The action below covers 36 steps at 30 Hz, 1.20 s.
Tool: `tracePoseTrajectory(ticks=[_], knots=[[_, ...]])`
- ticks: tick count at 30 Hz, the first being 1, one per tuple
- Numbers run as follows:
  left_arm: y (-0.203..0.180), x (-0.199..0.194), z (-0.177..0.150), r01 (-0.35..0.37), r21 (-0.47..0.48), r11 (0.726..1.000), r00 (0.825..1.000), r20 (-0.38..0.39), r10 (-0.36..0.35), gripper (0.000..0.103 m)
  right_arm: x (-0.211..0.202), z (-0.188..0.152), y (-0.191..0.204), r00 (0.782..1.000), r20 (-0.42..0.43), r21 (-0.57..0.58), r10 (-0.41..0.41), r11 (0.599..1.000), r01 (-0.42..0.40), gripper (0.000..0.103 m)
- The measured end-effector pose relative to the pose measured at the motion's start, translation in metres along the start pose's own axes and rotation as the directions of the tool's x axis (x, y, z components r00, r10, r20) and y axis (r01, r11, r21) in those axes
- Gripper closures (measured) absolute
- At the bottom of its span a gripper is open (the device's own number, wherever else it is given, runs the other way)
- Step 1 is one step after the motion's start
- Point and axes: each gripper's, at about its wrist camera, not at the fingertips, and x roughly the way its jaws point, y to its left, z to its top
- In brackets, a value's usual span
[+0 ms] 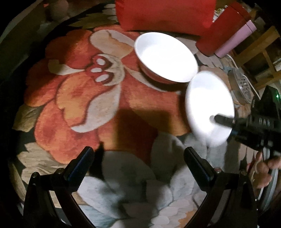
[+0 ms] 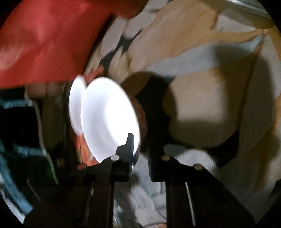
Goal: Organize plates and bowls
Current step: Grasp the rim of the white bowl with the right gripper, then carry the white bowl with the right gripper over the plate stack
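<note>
A large white bowl with a red outside (image 1: 166,57) rests on the floral rug (image 1: 79,98) at the far middle. My right gripper (image 1: 219,121) is shut on the rim of a second white bowl (image 1: 209,105), held tilted in the air just right of the first. In the right wrist view that held bowl (image 2: 108,117) is clamped at its lower edge by my right gripper (image 2: 140,150), and the resting bowl (image 2: 76,108) shows behind it, blurred. My left gripper (image 1: 138,157) is open and empty over the rug, nearer than both bowls.
A red cushion (image 1: 165,14) lies behind the bowls. A red box and a pink box (image 1: 233,38) stand at the far right. A power strip (image 1: 240,86) and wooden furniture (image 1: 260,50) lie beyond the rug's right edge.
</note>
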Motion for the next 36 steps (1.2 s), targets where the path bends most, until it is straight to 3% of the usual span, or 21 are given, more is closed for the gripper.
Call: tracePoseTrajectory(ticks=[3, 7, 9, 11, 13, 14, 17, 18, 19, 27, 36], knots=[[-0.009, 0.005, 0.0, 0.025, 0.008, 1.0, 1.0, -0.008, -0.024, 0.001, 0.007, -0.012, 0.019, 0.995, -0.065, -0.178, -0.072, 0.982, 0.059, 0.088], [-0.021, 0.011, 0.0, 0.053, 0.03, 0.998, 0.998, -0.019, -0.053, 0.003, 0.009, -0.022, 0.04, 0.989, -0.046, -0.287, -0.142, 0.95, 0.123, 0.086], [-0.028, 0.014, 0.0, 0.066, 0.044, 0.997, 0.998, -0.022, -0.065, 0.017, 0.005, -0.031, 0.049, 0.985, -0.023, -0.318, -0.171, 0.935, 0.155, 0.085], [-0.036, 0.02, 0.002, 0.075, 0.059, 0.995, 0.997, -0.033, -0.073, 0.021, 0.014, -0.035, 0.058, 0.978, -0.015, -0.329, -0.21, 0.924, 0.193, 0.085], [-0.043, 0.025, 0.005, 0.077, 0.074, 0.994, 0.996, -0.041, -0.074, 0.039, 0.019, -0.04, 0.061, 0.969, 0.0, -0.339, -0.246, 0.912, 0.231, 0.085], [-0.044, 0.027, 0.006, 0.075, 0.08, 0.994, 0.996, -0.047, -0.072, 0.055, 0.018, -0.042, 0.06, 0.967, 0.009, -0.339, -0.254, 0.909, 0.242, 0.085], [-0.047, 0.034, 0.008, 0.083, 0.088, 0.993, 0.995, -0.067, -0.077, 0.068, 0.02, -0.043, 0.053, 0.967, 0.017, -0.317, -0.255, 0.916, 0.247, 0.086], [-0.048, 0.036, 0.008, 0.089, 0.089, 0.992, 0.994, -0.075, -0.082, 0.081, 0.02, -0.044, 0.052, 0.966, 0.018, -0.309, -0.259, 0.917, 0.252, 0.088], [-0.049, 0.038, 0.008, 0.086, 0.092, 0.992, 0.994, -0.082, -0.078, 0.085, 0.018, -0.046, 0.051, 0.965, 0.018, -0.308, -0.261, 0.917, 0.254, 0.088], [-0.048, 0.03, -0.005, 0.105, 0.093, 0.99, 0.992, -0.075, -0.098, 0.091, 0.013, -0.062, 0.049, 0.962, 0.048, -0.294, -0.269, 0.917, 0.271, 0.09], [-0.087, 0.007, -0.031, 0.18, 0.184, 0.966, 0.982, -0.084, -0.167, 0.092, -0.032, -0.097, 0.034, 0.956, 0.097, -0.231, -0.278, 0.928, 0.293, 0.09]])
